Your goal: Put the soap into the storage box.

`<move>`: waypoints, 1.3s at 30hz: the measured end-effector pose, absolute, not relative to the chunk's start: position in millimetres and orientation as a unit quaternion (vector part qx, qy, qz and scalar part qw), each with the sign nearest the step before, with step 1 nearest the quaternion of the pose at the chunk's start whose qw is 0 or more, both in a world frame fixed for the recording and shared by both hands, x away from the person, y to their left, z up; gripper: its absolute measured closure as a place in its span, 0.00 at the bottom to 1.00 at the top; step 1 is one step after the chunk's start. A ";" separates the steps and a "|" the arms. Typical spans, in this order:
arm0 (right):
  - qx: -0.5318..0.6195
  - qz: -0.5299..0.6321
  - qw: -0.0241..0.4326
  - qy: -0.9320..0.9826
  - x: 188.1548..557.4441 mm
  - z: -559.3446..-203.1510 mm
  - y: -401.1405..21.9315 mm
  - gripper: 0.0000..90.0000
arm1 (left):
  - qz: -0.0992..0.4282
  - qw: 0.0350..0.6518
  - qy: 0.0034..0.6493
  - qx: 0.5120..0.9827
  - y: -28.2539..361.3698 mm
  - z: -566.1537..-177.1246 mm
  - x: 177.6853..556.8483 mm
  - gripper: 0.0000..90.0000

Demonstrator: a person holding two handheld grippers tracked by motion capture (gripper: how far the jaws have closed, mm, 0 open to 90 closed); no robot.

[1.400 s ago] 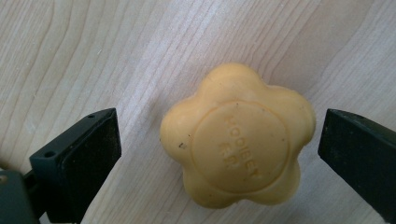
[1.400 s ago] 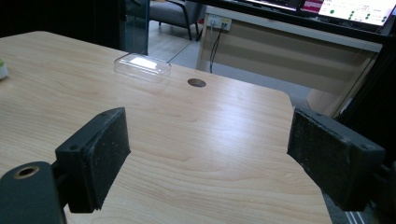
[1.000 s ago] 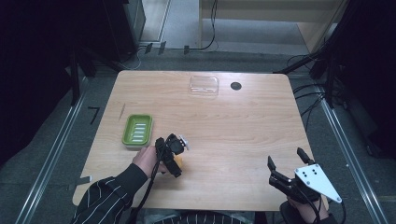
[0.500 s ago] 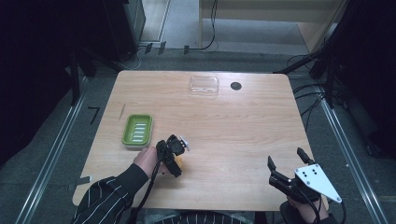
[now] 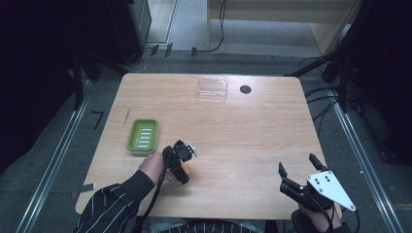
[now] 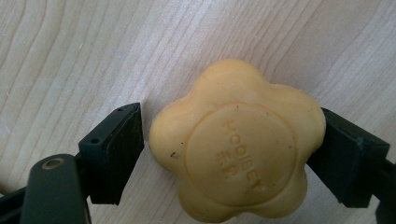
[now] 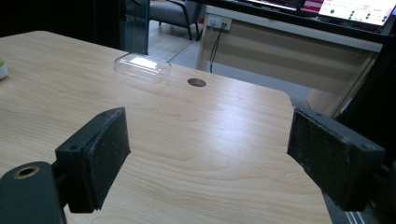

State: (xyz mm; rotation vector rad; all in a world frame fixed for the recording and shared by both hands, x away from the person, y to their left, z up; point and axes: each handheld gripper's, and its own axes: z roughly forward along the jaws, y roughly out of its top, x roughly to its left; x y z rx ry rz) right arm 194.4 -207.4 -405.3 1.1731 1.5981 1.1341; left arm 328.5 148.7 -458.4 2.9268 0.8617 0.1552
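A yellow flower-shaped soap bar (image 6: 236,144) with embossed letters lies flat on the wooden table (image 6: 70,56). My left gripper (image 6: 231,154) points down over it, and its jaws have just been closing, so both black pads (image 6: 116,149) now sit against the soap's sides. From above, the left gripper (image 5: 180,160) sits just right of a green soap dish (image 5: 143,135) with a ridged white insert. My right gripper (image 5: 296,165) hovers at the table's near right corner. Its jaws (image 7: 208,154) stand wide apart, with nothing between them.
A clear plastic lid (image 5: 212,89) lies near the table's far edge, with a round cable hole (image 5: 245,89) just to its right. Both appear ahead of the right gripper too: the lid (image 7: 142,66) and the hole (image 7: 196,82). A striped sleeve (image 5: 111,208) enters at bottom left.
The left gripper's jaws look slightly narrower around the soap. Neither hand has shifted on the table.
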 end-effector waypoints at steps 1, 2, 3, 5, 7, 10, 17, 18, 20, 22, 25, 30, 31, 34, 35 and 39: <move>0.467 0.452 0.416 0.636 194.4 -405.3 -207.5 0.15 | 0.050 0.045 0.281 0.957 148.6 -458.2 328.1 0.21; 0.467 0.452 0.416 0.636 194.4 -405.3 -207.5 0.15 | 0.047 0.049 0.280 0.958 148.8 -457.8 327.7 0.26; 0.467 0.452 0.416 0.636 194.3 -405.3 -207.5 0.15 | 0.047 0.048 0.276 0.959 148.4 -456.6 327.1 0.28; 0.467 0.452 0.416 0.636 194.3 -405.3 -207.5 0.15 | 0.047 0.048 0.278 0.958 148.7 -456.6 327.1 0.29; 0.467 0.452 0.416 0.636 194.3 -405.3 -207.5 0.15 | 0.046 0.051 0.279 0.958 149.1 -456.8 327.0 0.29; 0.467 0.452 0.416 0.636 194.3 -405.3 -207.5 0.15 | 0.047 0.053 0.279 0.958 149.3 -456.9 326.9 0.29; 0.467 0.452 0.416 0.636 194.0 -405.2 -207.6 0.15 | 0.044 0.055 0.278 0.958 150.3 -456.4 326.5 0.30; 0.467 0.452 0.416 0.636 194.0 -405.2 -207.6 0.15 | 0.044 0.055 0.278 0.958 150.3 -456.4 326.5 0.30; 0.467 0.452 0.416 0.636 194.0 -405.2 -207.7 0.15 | 0.044 0.054 0.277 0.958 150.3 -456.3 326.5 0.30; 0.467 0.452 0.416 0.636 194.0 -405.2 -207.8 0.15 | 0.045 0.055 0.277 0.958 150.4 -456.4 326.4 0.30; 0.468 0.453 0.415 0.636 193.9 -405.3 -207.7 0.15 | 0.051 0.054 0.276 0.958 150.7 -456.0 326.3 0.30; 0.467 0.452 0.416 0.636 194.0 -405.2 -207.7 0.15 | 0.056 0.056 0.276 0.958 152.1 -455.6 326.5 0.30; 0.467 0.452 0.416 0.636 194.0 -405.2 -207.7 0.15 | 0.054 0.055 0.277 0.958 152.0 -454.9 326.4 0.30; 0.467 0.452 0.416 0.636 194.0 -405.2 -207.8 0.15 | 0.056 0.054 0.273 0.959 152.1 -454.4 326.2 0.30; 0.468 0.453 0.414 0.636 193.9 -405.2 -207.7 0.15 | 0.056 0.056 0.276 0.958 152.0 -454.4 325.6 0.30; 0.468 0.453 0.415 0.635 193.9 -405.2 -207.9 0.15 | 0.058 0.059 0.275 0.958 152.8 -453.5 325.2 0.30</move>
